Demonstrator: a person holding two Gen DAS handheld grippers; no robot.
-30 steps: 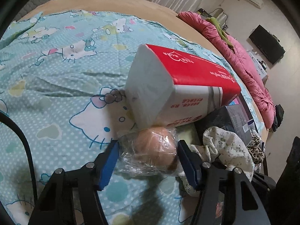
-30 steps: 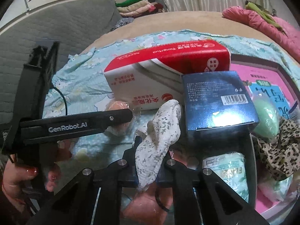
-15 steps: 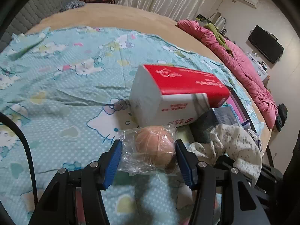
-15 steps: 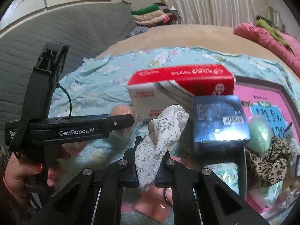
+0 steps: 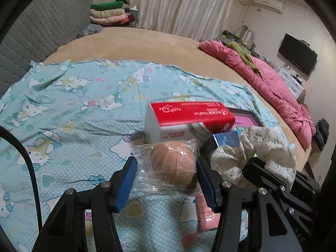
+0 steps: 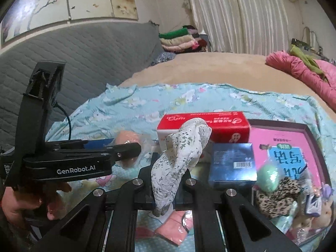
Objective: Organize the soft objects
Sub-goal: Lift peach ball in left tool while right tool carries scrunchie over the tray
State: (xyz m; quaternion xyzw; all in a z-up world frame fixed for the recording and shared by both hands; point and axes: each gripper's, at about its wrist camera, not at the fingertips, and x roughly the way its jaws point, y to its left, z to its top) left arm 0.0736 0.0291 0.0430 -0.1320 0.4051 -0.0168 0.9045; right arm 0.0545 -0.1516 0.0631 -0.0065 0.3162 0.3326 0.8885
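Observation:
My left gripper (image 5: pixel 167 173) is shut on a peach-coloured soft ball in a clear plastic wrapper (image 5: pixel 172 162), held above the blue cartoon-print sheet (image 5: pixel 69 113). My right gripper (image 6: pixel 168 173) is shut on a white floral cloth (image 6: pixel 182 153) that stands up between its jaws; in the left wrist view the same cloth (image 5: pixel 258 149) sits at the right. In the right wrist view the left gripper (image 6: pixel 126 150) is at the left, held by a hand (image 6: pixel 19 205), the wrapped ball (image 6: pixel 126 138) partly hidden behind it.
A red and white tissue pack (image 5: pixel 189 119) lies on the sheet beside a blue box (image 6: pixel 233 163). A pink-lined tray (image 6: pixel 283 132) at the right holds a leopard-print scrunchie (image 6: pixel 277 195), a green ball (image 6: pixel 268 176) and other items. Pink packets (image 6: pixel 172 231) lie below the grippers.
Both grippers have risen with their loads; the tissue pack and sheet now look smaller and farther below. The grips have not changed.

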